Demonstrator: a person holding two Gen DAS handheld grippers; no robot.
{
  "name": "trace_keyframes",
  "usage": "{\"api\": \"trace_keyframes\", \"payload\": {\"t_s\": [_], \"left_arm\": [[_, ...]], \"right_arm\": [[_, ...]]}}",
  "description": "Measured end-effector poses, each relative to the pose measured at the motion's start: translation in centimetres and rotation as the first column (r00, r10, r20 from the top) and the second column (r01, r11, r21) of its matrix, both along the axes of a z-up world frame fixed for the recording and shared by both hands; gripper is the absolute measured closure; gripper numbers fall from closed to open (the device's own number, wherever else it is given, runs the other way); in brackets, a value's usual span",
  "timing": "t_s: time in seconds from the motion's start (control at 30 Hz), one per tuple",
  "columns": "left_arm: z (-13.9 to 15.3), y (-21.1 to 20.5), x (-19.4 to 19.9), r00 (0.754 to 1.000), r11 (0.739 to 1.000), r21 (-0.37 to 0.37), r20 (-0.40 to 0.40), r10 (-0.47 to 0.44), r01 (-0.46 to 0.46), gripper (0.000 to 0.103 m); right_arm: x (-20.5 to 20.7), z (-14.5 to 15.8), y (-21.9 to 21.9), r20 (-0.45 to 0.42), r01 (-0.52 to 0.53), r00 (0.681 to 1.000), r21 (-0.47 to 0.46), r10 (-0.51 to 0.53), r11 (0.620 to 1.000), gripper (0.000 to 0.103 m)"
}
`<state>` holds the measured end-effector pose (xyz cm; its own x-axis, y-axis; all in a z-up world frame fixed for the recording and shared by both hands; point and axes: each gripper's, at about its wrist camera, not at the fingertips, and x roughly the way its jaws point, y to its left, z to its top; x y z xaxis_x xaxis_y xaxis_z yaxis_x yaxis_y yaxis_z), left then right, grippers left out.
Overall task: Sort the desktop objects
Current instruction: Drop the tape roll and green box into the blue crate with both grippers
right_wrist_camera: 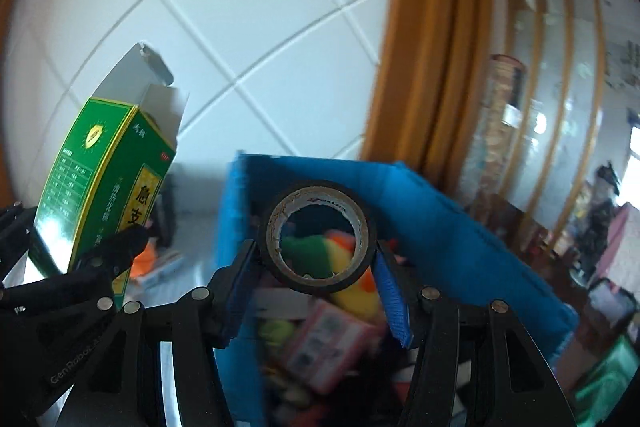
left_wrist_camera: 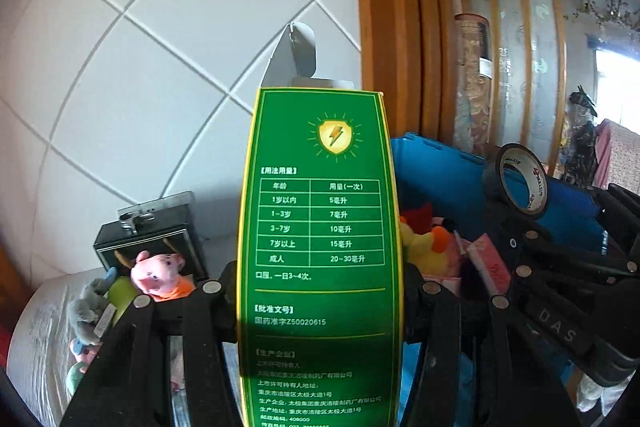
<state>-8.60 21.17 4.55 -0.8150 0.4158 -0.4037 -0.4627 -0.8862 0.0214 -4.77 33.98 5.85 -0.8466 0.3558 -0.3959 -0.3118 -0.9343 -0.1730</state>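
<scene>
The left gripper [left_wrist_camera: 320, 291] clamps the green box [left_wrist_camera: 320, 227]; the right gripper [right_wrist_camera: 318, 259] clamps the tape roll [right_wrist_camera: 318, 233]. Both hover by the blue bin [right_wrist_camera: 440, 219], seemingly over it. Lower each well inside before letting go.

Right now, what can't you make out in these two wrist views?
- Left wrist view: green medicine box hides the left gripper pads and the blue bin middle.
- Right wrist view: bin contents blurred by motion.
- Right wrist view: tape roll label print too small.
- Box bottom cut off by the frame edge.
</scene>
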Motion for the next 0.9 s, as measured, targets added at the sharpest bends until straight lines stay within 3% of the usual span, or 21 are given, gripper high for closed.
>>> {"api": "trace_keyframes", "payload": {"t_s": [0.27,0.37,0.47,0.5,0.53,0.6,0.9], "left_arm": [[0.3,10.6,3.5,0.992,0.993,-0.034,0.041,-0.116,0.117,0.051],[0.4,13.3,4.4,0.992,0.99,-0.076,0.055,-0.118,0.122,0.051],[0.9,14.5,5.0,0.993,0.992,-0.068,0.059,-0.106,0.109,0.05],[0.9,14.9,5.0,0.991,0.991,-0.067,0.07,-0.113,0.118,0.043],[0.8,15.3,5.1,0.991,0.99,-0.069,0.075,-0.114,0.119,0.029],[0.6,16.0,5.5,0.993,0.991,-0.085,0.061,-0.099,0.103,0.014],[-1.0,17.8,5.8,0.994,0.989,-0.13,0.098,-0.055,0.067,0.013]], "right_arm": [[2.2,-1.0,9.9,0.031,0.122,0.992,-0.013,-0.122,0.992,0.046],[2.3,-1.8,12.5,0.051,0.142,0.989,-0.017,-0.141,0.99,0.046],[2.6,-2.7,14.5,0.073,0.149,0.987,-0.028,-0.146,0.988,0.046],[2.6,-3.0,15.0,0.079,0.149,0.986,-0.033,-0.146,0.988,0.046],[2.5,-3.3,15.5,0.084,0.149,0.986,-0.037,-0.145,0.988,0.046],[2.7,-3.8,16.6,0.09,0.146,0.986,-0.044,-0.142,0.988,0.046],[2.9,-5.5,18.6,0.125,0.129,0.985,-0.066,-0.12,0.989,0.046]]}}
